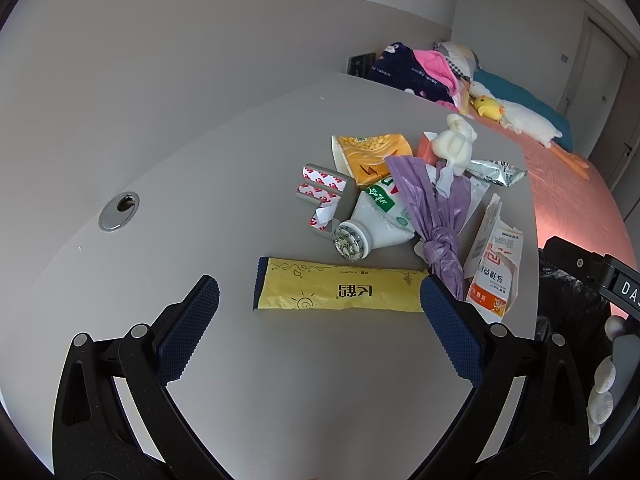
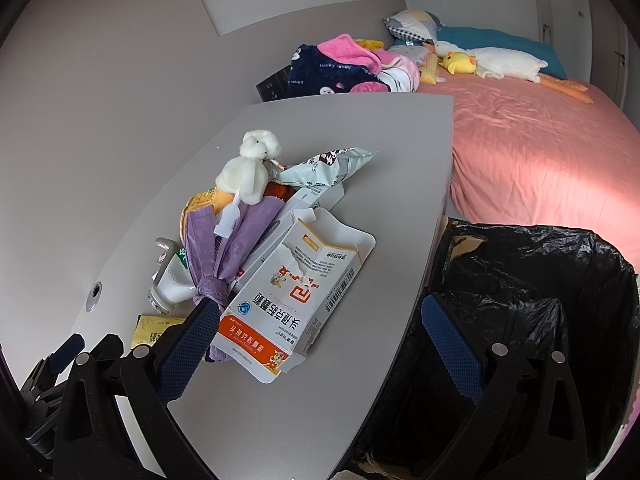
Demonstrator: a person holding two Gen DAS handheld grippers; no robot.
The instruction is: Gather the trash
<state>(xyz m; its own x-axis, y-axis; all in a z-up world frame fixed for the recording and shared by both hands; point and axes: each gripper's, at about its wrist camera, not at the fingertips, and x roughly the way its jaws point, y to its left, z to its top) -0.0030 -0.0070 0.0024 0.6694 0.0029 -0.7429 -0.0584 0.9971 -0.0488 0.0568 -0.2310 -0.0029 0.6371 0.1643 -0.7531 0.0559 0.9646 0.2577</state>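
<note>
Left to right: the left gripper [image 1: 319, 308] stood wide and empty over one flat yellow paper sachet [image 1: 340, 290] on the grey table [image 1: 248, 380]; one white plastic bottle [image 1: 370, 220], one knotted purple plastic bag [image 1: 434, 216] and one torn white-and-orange carton [image 2: 296, 300] followed; the right gripper [image 2: 320, 330], wide and empty, straddled the table edge beside one black-lined bin [image 2: 532, 292]. Risk: the thin sachet could slip from the pads, or a sweep could scatter the loose pile.

Your trash lies heaped on the grey desk: a flat yellow wrapper [image 1: 340, 290] nearest, a torn white-and-orange carton [image 2: 288, 300], a knotted purple bag [image 1: 436, 216], and a crushed white bottle [image 1: 372, 220] on its side.
</note>
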